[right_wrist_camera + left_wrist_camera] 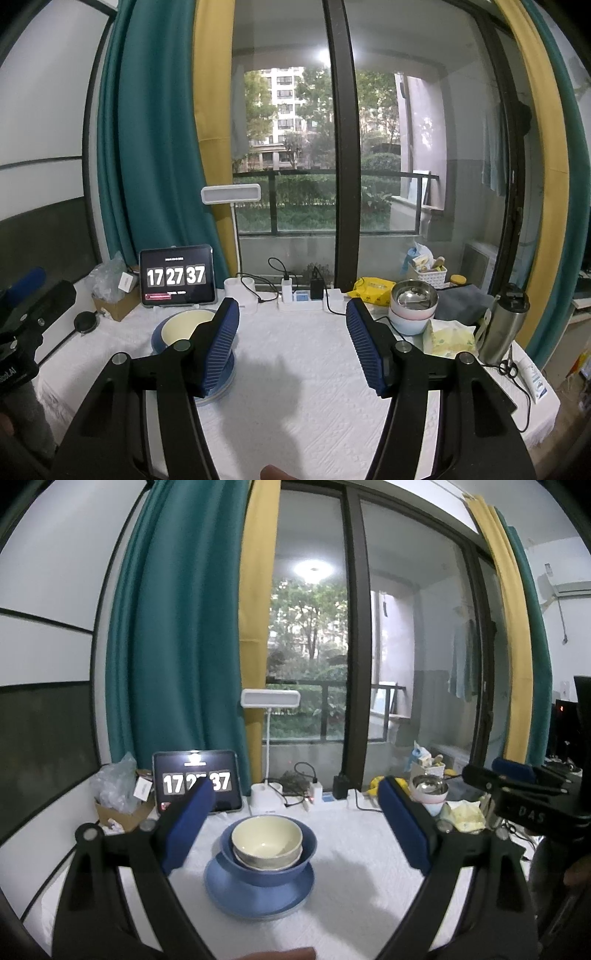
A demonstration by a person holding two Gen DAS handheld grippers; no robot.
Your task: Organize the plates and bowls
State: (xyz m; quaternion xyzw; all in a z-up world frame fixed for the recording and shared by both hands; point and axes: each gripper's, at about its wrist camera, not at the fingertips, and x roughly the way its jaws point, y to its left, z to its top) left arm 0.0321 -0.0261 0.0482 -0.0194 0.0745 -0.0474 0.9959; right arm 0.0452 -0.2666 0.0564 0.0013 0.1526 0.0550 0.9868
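A cream bowl (pixel 266 837) sits mouth up inside a blue bowl (pixel 269 853), also mouth up, and that one stands on a blue plate (pixel 258 895) lying flat; round things all, with no long axis to speak of. The stack is at lower centre of the left wrist view, on the white-covered worktop (pixel 354 886), and at lower left of the right wrist view, partly behind a claw finger. That makes two bowls and at least one plate in the stack; a paler rim under the plate may be a second, I cannot tell. The left claw (pixel 297 825) stands wide open around the stack without touching it, empty. The right claw (pixel 293 345) is open too, holding nothing, over bare cloth. At the right, well apart, another stack of bowls (pixel 412 308) holds a metal one on top, and a tablet clock (pixel 177 275) stands behind.
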